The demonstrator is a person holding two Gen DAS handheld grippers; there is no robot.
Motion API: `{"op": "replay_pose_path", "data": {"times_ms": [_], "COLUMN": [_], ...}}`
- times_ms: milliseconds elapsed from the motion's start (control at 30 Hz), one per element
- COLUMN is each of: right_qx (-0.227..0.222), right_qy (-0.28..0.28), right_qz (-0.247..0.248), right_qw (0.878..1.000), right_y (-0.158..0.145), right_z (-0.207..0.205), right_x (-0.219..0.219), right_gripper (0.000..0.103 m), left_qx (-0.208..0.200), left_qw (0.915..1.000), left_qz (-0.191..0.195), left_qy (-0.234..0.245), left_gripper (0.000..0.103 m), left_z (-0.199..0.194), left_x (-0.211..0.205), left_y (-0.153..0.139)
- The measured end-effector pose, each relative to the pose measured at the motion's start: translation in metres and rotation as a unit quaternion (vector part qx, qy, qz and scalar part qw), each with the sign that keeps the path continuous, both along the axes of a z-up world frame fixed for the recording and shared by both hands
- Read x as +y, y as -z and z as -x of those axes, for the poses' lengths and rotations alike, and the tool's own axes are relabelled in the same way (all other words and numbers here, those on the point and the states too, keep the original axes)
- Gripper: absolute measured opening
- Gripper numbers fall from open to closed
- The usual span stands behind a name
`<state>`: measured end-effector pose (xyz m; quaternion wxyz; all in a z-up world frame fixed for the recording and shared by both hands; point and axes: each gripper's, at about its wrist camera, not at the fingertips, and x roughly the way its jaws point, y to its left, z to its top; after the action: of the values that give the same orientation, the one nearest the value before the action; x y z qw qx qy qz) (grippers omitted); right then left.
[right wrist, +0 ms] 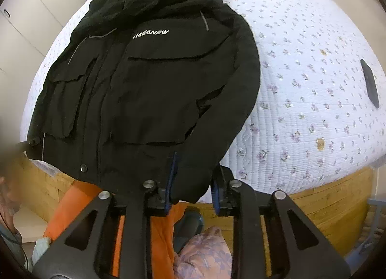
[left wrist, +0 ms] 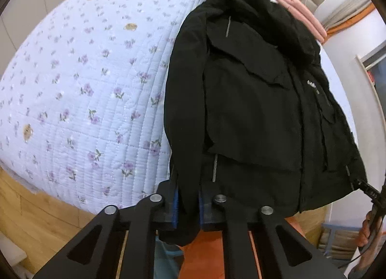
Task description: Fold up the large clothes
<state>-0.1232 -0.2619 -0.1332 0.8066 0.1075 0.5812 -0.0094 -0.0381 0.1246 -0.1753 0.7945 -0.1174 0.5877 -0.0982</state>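
Your left fingers (left wrist: 187, 203) are clamped on the jacket (left wrist: 253, 100) cuff; right fingers (right wrist: 193, 191) sit partly open around the other cuff, pads not pressing. Jacket lies front-up on the bed (left wrist: 84, 81), long axis running away from you, hem nearest both grippers.

Left claw (left wrist: 188, 203) clamped tight on black cloth, right claw (right wrist: 191, 193) with jaws apart, both steeply downward.

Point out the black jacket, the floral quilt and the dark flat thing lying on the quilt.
black jacket (right wrist: 144, 81): right wrist view, front panel below the white lettering.
floral quilt (left wrist: 84, 81): left wrist view, bare stitched surface.
dark flat thing (right wrist: 370, 83): right wrist view, its middle.
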Motion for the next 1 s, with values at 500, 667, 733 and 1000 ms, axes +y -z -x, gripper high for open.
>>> {"op": "replay_pose_path", "data": {"times_ms": [500,667,733,1000], "right_qx": [-0.001,0.035,0.052,0.054], "right_qy": [-0.031,-0.053,-0.053,-0.04], "right_qz": [-0.042,-0.07,-0.079,-0.092], "right_qw": [0.999,0.996,0.994,0.993], "right_y": [0.001,-0.007,-0.013,-0.071], "right_z": [-0.037,-0.088,-0.111,-0.166], "right_x": [-0.018,-0.036,-0.042,-0.067], "right_gripper": [0.009,0.008,0.008,0.008], "left_qx": [-0.025,-0.016,-0.014,-0.029], "left_qw": [0.9984,0.997,0.9971,0.9968], "left_qz": [0.05,0.075,0.073,0.074], "left_qy": [-0.002,0.012,0.017,0.008], "left_gripper": [0.008,0.009,0.009,0.009], "left_z": [-0.037,-0.105,-0.124,-0.191], "left_x": [0.018,0.013,0.007,-0.001], "left_y": [-0.034,-0.055,-0.061,-0.122]}}
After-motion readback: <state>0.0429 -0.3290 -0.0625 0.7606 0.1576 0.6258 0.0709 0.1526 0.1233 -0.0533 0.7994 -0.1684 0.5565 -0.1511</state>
